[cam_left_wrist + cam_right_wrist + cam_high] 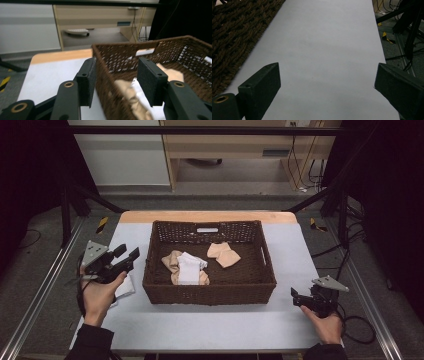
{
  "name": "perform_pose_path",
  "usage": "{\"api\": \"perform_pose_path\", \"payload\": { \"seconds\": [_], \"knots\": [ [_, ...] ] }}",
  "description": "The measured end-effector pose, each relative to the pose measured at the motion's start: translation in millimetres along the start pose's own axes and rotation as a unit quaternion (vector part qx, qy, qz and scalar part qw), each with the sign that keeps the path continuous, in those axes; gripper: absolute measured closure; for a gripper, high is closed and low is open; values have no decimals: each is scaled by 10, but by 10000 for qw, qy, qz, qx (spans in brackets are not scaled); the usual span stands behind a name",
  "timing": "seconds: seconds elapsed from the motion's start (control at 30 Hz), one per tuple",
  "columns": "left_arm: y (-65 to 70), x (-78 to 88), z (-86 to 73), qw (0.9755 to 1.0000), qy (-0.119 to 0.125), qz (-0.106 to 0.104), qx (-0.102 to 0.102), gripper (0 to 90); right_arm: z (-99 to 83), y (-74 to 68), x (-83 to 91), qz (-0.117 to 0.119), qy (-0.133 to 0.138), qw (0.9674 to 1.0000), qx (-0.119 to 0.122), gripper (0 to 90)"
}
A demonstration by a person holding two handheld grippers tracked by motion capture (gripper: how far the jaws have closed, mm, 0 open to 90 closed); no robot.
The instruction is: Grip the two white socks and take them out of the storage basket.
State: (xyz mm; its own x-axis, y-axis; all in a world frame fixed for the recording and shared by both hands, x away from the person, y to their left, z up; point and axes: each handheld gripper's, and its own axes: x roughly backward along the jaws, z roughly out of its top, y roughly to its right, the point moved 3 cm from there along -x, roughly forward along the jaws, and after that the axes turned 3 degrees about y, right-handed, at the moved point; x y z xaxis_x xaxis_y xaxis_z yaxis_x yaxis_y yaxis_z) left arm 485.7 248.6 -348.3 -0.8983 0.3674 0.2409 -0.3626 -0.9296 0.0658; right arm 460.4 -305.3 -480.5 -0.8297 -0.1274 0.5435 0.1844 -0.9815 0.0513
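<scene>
High view shows a brown woven basket in the middle of the frame, on a table with a pale cover. Inside it lie a white sock on top of a tan sock, and one more tan sock toward the upper right.

At the left of the frame the left gripper is lifted up beside the basket. Its jaws are open and hold nothing. In the left gripper view the basket's near wall sits between the two jaws, with the socks just past it. I think it is held high so it can go over the wall. Another white cloth lies under that hand.

At the lower right the right gripper rests low on the table. Its jaws are wide open and empty. It looks like it is waiting, well apart from the socks.
</scene>
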Motion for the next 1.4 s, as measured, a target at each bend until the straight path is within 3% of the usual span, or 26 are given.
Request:
{"api": "perform_pose_path", "payload": {
  "seconds": [0.4,0.6,0.73,0.83,0.93,1.13,1.37,1.4],
  "knots": [
    [556,-589,245,9990,-111,-214,-381,479,4,3,-1,6,7,10000,-8,68],
    [656,-878,277,9985,-247,-241,-431,485,3,3,-2,9,0,10000,-19,68],
    [694,-1065,206,9979,-429,-184,-442,477,1,-1,-10,9,-18,10000,-11,68],
    [748,-1219,87,9953,-712,-190,-623,461,3,-4,-15,19,-24,10000,-17,68],
    [776,-1346,-33,9943,-872,-246,-570,459,1,-4,-18,7,-28,10000,-10,69],
    [730,-1586,-284,9866,-1416,-155,-793,449,2,-3,-16,19,-27,10000,-26,69],
    [661,-1741,-524,9782,-1925,-146,-762,433,-1,-8,-32,8,-62,10000,5,69],
    [656,-1751,-531,9784,-1934,-170,-707,427,-2,-9,-34,7,-62,10000,10,69]
  ]
}}
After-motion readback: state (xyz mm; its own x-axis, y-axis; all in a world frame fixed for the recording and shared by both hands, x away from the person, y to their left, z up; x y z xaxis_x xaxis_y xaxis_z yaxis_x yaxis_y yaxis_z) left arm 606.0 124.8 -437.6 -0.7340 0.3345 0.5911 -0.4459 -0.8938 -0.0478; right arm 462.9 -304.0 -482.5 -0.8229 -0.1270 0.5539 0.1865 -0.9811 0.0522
